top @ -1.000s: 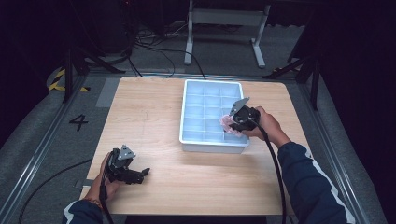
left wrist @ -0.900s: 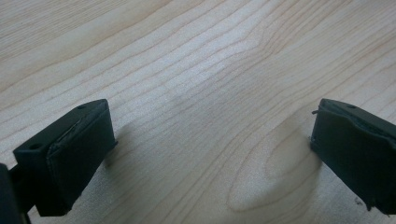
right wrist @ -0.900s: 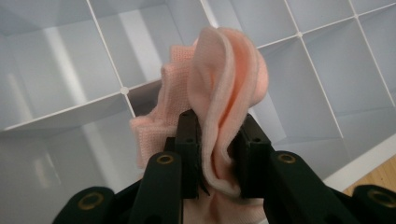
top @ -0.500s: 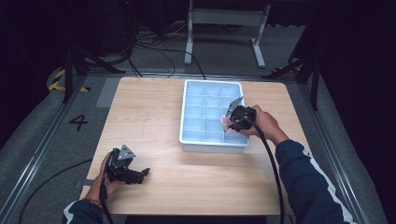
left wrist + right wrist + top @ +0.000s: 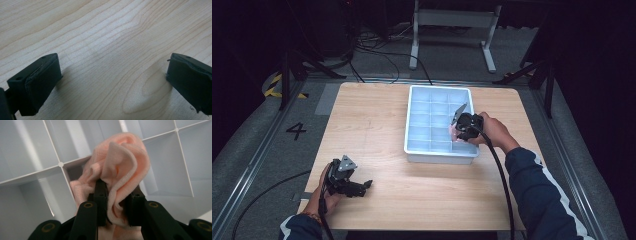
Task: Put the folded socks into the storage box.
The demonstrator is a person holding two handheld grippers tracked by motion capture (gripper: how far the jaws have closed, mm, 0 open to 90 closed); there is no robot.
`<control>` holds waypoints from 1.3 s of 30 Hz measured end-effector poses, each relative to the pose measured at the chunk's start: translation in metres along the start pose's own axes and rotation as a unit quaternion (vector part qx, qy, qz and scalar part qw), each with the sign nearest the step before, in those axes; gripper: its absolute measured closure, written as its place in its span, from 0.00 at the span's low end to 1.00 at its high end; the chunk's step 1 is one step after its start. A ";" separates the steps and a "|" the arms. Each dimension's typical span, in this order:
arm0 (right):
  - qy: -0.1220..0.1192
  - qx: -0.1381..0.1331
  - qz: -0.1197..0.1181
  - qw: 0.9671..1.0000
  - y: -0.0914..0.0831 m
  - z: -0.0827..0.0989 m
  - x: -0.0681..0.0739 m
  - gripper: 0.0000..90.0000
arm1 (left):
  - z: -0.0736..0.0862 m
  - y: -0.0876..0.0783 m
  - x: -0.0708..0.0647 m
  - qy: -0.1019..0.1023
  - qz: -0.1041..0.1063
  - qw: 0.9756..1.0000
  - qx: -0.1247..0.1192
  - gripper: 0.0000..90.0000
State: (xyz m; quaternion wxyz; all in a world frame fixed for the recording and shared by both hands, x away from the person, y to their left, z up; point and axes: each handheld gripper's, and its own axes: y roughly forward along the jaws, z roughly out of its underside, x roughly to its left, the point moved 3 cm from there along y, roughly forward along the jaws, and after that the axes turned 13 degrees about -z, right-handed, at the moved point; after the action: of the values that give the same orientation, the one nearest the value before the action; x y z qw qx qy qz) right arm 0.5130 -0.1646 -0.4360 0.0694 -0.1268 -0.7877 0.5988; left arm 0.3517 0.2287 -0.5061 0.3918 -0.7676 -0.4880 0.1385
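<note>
A white divided tray [image 5: 412, 120] sits on the far middle of the wooden table [image 5: 377, 115]. My right gripper [image 5: 457, 131] hovers over the tray's right side, shut on a bunched pale pink cloth [image 5: 120, 170]. In the right gripper view the cloth [image 5: 120, 170] is pinched between the black jaws above the tray's white dividers [image 5: 60, 164]; the gripper [image 5: 117, 195] holds it over the cells. My left gripper [image 5: 359, 187] rests near the table's front left corner, open, with bare wood between its fingers [image 5: 35, 82].
The tray's cells [image 5: 432, 112] look bare apart from the cloth. Dark floor with cables [image 5: 377, 47] and a metal stand [image 5: 452, 20] lies beyond the table's far edge. A floor marking "4" [image 5: 296, 131] is to the left.
The right gripper with the pink cloth has shifted slightly toward the far side over the tray. The left gripper has stayed put.
</note>
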 end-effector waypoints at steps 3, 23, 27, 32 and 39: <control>0.001 0.009 -0.002 1.000 0.001 -0.001 0.000 0.82 | 0.000 0.000 0.000 -0.001 0.000 1.000 0.001 0.00; -0.003 0.080 -0.004 0.997 0.015 -0.009 0.000 0.81 | 0.000 0.000 0.000 -0.001 0.000 1.000 0.001 0.00; -0.004 0.104 -0.004 0.995 0.023 -0.010 0.001 0.80 | 0.000 0.000 0.000 -0.001 0.000 1.000 0.001 0.00; -0.003 0.091 -0.004 0.996 0.023 -0.008 0.001 0.76 | 0.000 0.000 0.000 0.000 0.000 1.000 0.000 0.00; 0.002 0.074 -0.011 0.997 0.016 -0.006 0.002 0.73 | 0.000 0.000 0.000 -0.001 0.000 1.000 0.001 0.00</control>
State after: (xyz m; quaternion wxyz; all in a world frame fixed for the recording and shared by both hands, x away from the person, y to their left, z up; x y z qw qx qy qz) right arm 0.5144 -0.1548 -0.4500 0.0868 -0.1139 -0.7421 0.6548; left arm 0.3515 0.2287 -0.5062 0.3920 -0.7671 -0.4880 0.1403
